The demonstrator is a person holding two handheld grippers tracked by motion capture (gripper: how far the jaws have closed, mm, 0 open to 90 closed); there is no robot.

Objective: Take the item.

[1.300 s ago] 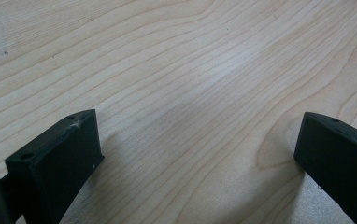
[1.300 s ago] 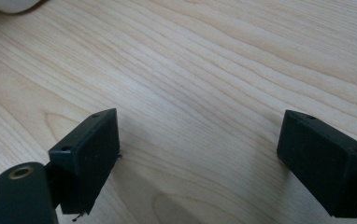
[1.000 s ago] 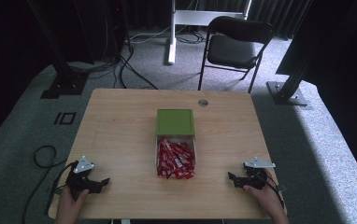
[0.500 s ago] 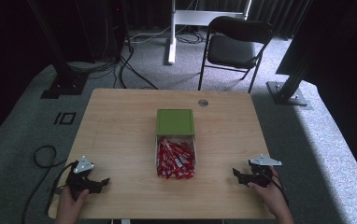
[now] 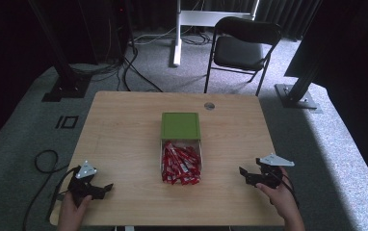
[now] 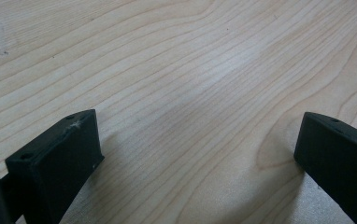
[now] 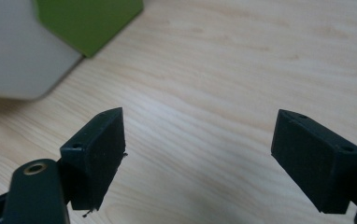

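High view: the box (image 5: 181,144) sits mid-table (image 5: 124,125), its green lid (image 5: 180,126) slid to the far end, red packets (image 5: 180,163) heaped in the open near half. My left claw (image 5: 106,188) rests near the table's front edge, well left of the box, same spot as a second ago. My right claw (image 5: 243,173) is well right of the box and has drifted a bit outward and nearer the front edge over the last second, tips turned toward the packets. No packet touched yet; I read this as lining up before the reach in.

Left claw view: jaws stand wide apart, nothing between them, bare wood under them. The box isn't ahead of me here.

Right claw view: jaws wide too, nothing held. Box (image 7: 22,51) is up at far left, pale wall with the green lid (image 7: 90,21) above it; blurry, so probably the box's right side. Well apart from my tips, so the shift hasn't closed the gap.
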